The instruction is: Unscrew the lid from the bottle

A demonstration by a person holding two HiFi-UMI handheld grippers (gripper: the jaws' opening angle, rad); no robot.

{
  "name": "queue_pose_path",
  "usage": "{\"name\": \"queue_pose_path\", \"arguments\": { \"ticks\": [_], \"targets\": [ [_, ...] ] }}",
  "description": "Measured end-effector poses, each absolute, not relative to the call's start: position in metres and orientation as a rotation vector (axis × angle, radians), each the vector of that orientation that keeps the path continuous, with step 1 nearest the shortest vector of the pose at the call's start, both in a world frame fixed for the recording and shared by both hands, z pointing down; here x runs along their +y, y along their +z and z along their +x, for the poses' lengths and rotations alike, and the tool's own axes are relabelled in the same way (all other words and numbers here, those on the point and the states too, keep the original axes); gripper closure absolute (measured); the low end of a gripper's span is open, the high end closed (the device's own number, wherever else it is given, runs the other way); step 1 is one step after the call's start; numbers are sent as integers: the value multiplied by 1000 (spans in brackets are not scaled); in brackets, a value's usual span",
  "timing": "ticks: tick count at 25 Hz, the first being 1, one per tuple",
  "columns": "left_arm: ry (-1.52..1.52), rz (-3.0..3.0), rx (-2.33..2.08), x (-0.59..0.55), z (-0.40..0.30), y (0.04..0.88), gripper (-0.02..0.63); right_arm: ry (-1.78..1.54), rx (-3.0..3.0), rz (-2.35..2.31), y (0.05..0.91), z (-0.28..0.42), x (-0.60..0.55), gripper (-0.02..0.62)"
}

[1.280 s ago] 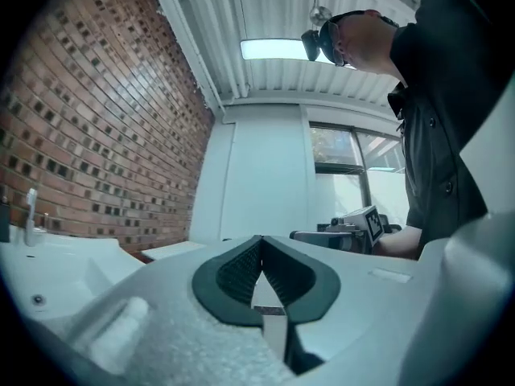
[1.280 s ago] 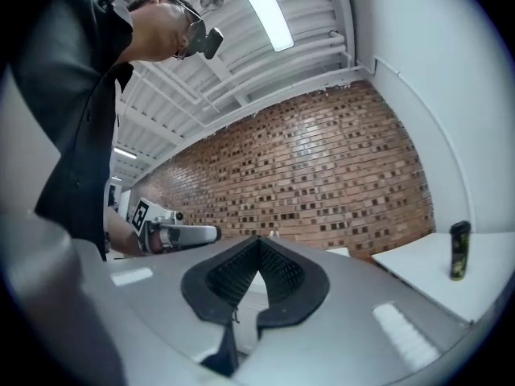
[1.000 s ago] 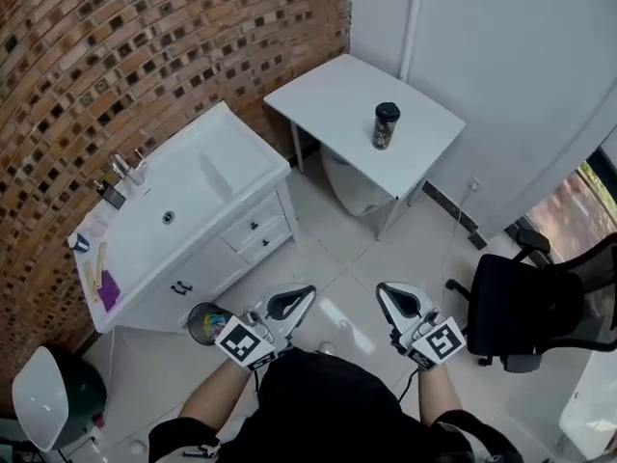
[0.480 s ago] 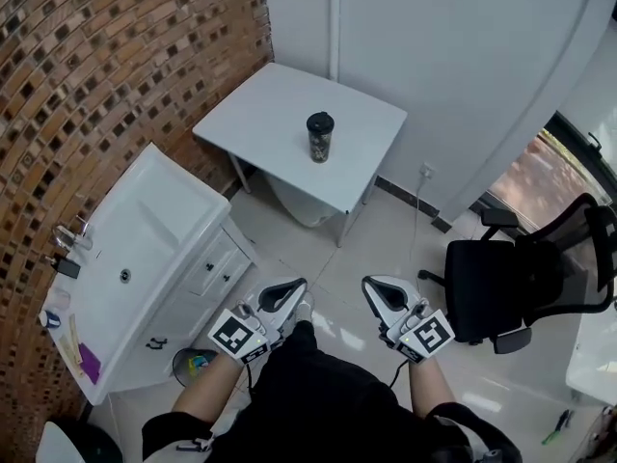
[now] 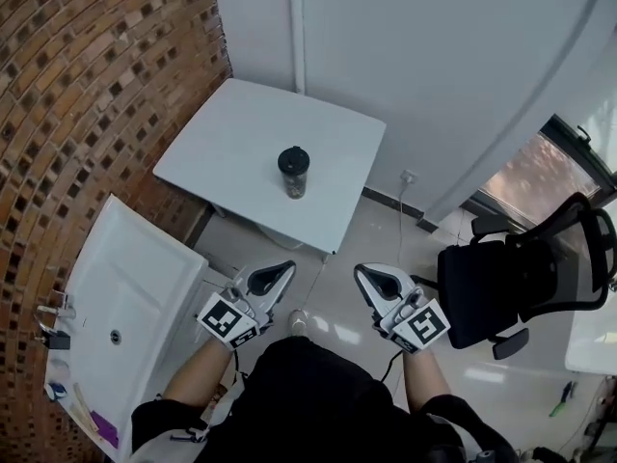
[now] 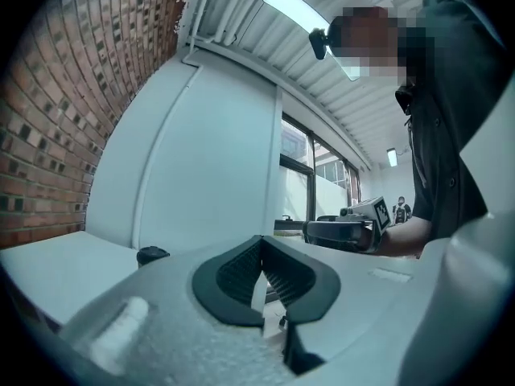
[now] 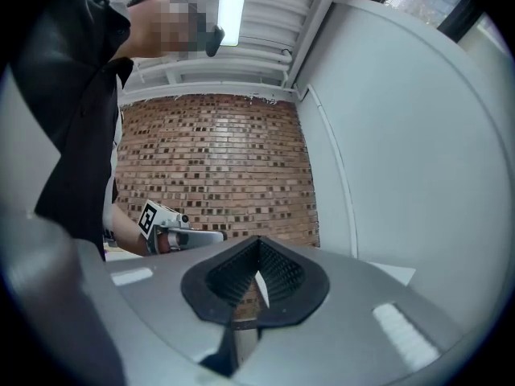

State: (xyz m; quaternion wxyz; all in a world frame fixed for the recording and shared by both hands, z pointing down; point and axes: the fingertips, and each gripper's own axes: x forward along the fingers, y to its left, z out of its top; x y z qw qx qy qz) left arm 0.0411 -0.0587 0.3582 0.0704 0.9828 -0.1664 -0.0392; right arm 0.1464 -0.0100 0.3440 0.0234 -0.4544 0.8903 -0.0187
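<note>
The bottle (image 5: 293, 172) is placed upright on the white table (image 5: 241, 133), a little inside the edge that faces the person. Bare surface is left on every side of it, probably so that it can be reached from both sides. The dark lid (image 5: 293, 156) is not yet unscrewed. The left gripper (image 5: 280, 273) and the right gripper (image 5: 369, 276) are held level over the floor, short of that edge and well apart from the bottle. Both are closed, with nothing between the jaws. A straight way to the edge is left between the washbasin cabinet (image 5: 125, 297) and the office chair (image 5: 501, 287).

Bottle (image 6: 153, 255) mostly behind left gripper (image 6: 261, 248)
</note>
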Motion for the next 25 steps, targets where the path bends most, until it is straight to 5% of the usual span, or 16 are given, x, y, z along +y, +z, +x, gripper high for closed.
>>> {"name": "queue_pose_path", "arguments": {
  "ticks": [8, 25],
  "targets": [
    [-145, 2952, -381, -123, 89, 356, 603, -115, 2776, -1497, 367, 170, -82, 589],
    [-148, 2778, -920, -220, 104, 385, 601, -20, 2912, -1145, 361, 221, -203, 589]
  ]
}}
